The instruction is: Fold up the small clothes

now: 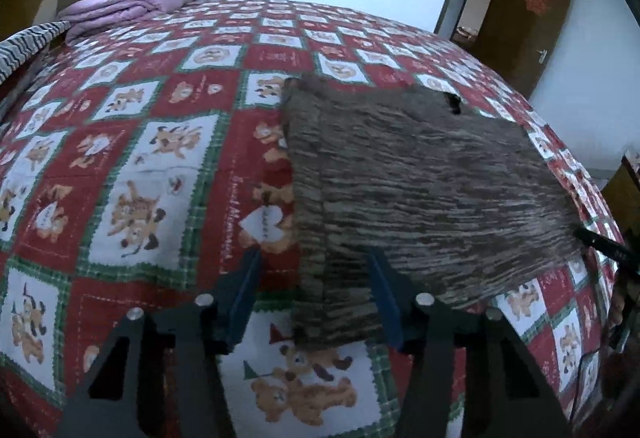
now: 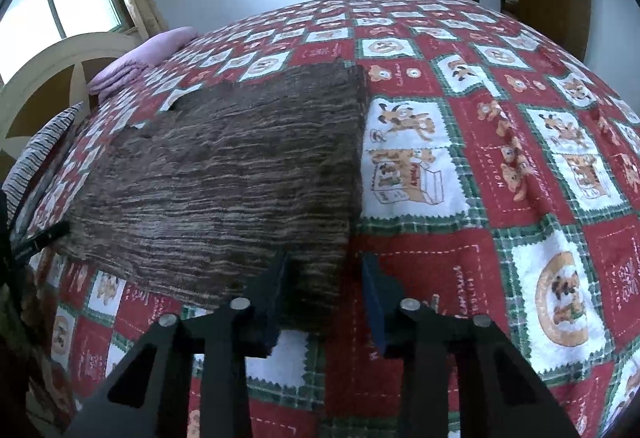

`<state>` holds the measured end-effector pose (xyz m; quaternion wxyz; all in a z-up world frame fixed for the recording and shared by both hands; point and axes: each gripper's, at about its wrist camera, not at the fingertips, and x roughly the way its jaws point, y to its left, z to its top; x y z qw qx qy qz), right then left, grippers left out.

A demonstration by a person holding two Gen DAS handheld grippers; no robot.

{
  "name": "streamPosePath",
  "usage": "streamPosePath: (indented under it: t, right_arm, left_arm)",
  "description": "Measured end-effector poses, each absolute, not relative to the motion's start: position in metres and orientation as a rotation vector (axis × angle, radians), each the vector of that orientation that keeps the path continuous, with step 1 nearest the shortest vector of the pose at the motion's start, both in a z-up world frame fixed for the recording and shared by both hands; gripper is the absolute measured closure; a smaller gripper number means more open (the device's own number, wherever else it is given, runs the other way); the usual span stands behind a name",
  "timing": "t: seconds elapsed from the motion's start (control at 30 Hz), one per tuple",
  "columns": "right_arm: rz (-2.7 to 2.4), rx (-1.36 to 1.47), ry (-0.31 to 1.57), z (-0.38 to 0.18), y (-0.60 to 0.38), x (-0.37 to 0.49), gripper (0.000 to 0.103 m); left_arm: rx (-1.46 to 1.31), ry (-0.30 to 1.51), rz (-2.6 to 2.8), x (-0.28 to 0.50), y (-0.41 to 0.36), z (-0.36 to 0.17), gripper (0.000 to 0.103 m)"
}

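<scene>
The brown streaked garment [image 1: 420, 178] lies flat on the teddy-bear bedspread [image 1: 132, 142], whose red squares carry stitched script too blurred to read. The left gripper [image 1: 316, 278] straddles its 7 o'clock corner, the right gripper [image 2: 324, 278] its 5 o'clock corner; both stand part-open, pads not pressing the cloth.

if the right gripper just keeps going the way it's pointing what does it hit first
Most likely the brown knitted garment: its near right corner already lies between the fingers of the right gripper, pointing down at the bed. Right under it is the red patchwork bedspread. Depth is hard to judge.
</scene>
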<state>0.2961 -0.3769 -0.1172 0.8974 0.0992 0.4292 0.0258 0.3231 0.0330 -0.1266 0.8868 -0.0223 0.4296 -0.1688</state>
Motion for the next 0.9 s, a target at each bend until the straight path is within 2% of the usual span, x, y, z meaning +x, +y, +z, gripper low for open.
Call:
streamPosePath:
  t: [0.03,0.07,0.13,0.17,0.23,0.4,0.63,0.9]
  right_arm:
    - [0.056,0.202,0.889,-0.117,-0.376,0.297,0.076]
    - [0.059,0.197,0.887,-0.117,-0.375,0.296,0.079]
    - [0.065,0.194,0.88,-0.115,-0.373,0.296,0.087]
    - [0.066,0.189,0.87,-0.113,-0.372,0.294,0.095]
    - [0.079,0.176,0.857,-0.106,-0.37,0.29,0.097]
    - [0.105,0.19,0.826,-0.088,-0.373,0.274,0.097]
    - [0.086,0.203,0.903,-0.12,-0.378,0.276,0.097]
    - [0.082,0.191,0.908,-0.118,-0.378,0.268,0.098]
  left_arm:
    - [-0.041,0.893,-0.356,0.324,0.031,-0.128,0.073]
    - [-0.039,0.902,-0.374,0.325,0.029,-0.13,0.083]
    - [-0.049,0.904,-0.39,0.324,0.028,-0.129,0.094]
    - [-0.06,0.891,-0.403,0.322,0.03,-0.125,0.095]
    - [-0.065,0.871,-0.406,0.316,0.034,-0.116,0.095]
    - [-0.055,0.885,-0.43,0.304,0.038,-0.114,0.095]
    - [-0.05,0.897,-0.398,0.302,0.037,-0.13,0.096]
    - [-0.073,0.882,-0.419,0.297,0.043,-0.13,0.096]
